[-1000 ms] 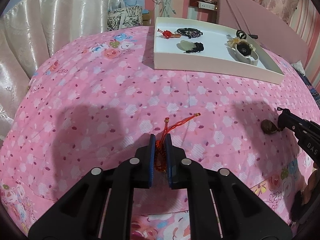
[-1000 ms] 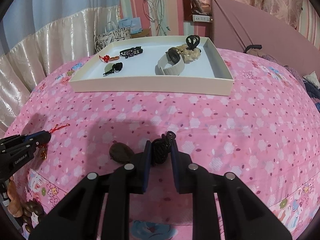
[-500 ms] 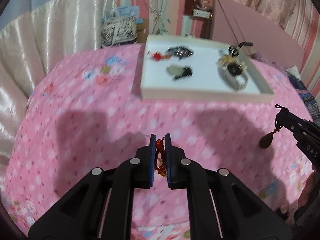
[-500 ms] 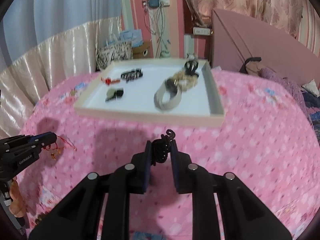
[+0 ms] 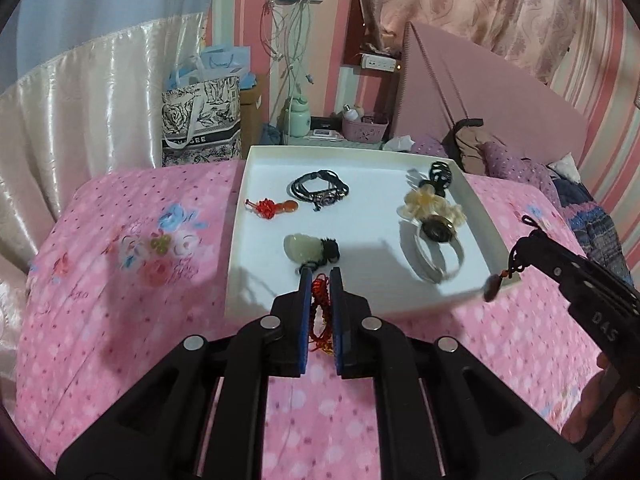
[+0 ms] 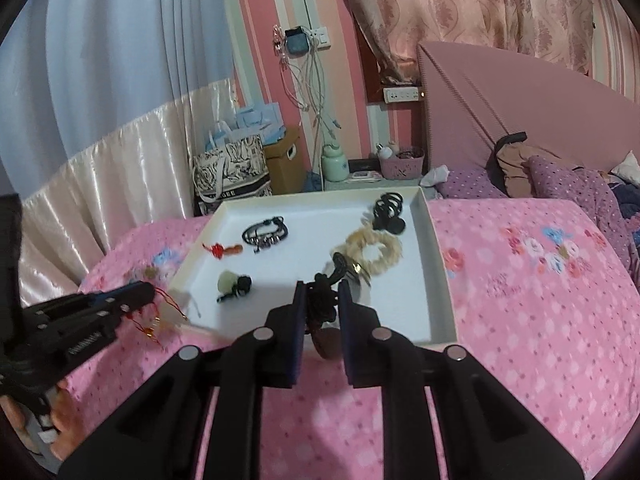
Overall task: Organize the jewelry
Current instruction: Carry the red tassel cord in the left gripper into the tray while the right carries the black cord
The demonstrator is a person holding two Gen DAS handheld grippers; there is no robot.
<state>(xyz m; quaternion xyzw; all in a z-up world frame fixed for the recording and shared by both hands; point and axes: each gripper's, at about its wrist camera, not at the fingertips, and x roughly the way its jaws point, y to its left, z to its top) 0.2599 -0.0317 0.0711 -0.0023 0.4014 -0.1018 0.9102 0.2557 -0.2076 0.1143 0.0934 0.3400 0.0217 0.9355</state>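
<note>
A white tray (image 5: 240, 216) lies on the pink floral bedspread (image 5: 100, 300). My left gripper (image 5: 321, 280) is shut on a red cord bracelet (image 5: 320, 312), held above the bed at the tray's near edge. My right gripper (image 6: 322, 292) is shut on a black cord pendant (image 6: 320, 300) with a brown stone (image 6: 326, 342) hanging below, over the tray's near edge. In the left wrist view the right gripper (image 5: 520, 252) comes in from the right with the stone (image 5: 493, 283) dangling. In the right wrist view the left gripper (image 6: 148, 292) is at the tray's left corner.
In the tray lie a red knot charm (image 5: 270, 208), a black bracelet (image 5: 320, 190), a pale jade pendant (image 5: 304, 246), a white watch (image 5: 438, 236), a cream scrunchie (image 5: 428, 202) and a black hair clip (image 5: 440, 172). A headboard (image 5: 480, 92), bags and a bedside shelf stand behind.
Both grippers have lifted their pieces off the bedspread and moved forward to the tray's near edge. The brown stone now hangs in the air.
</note>
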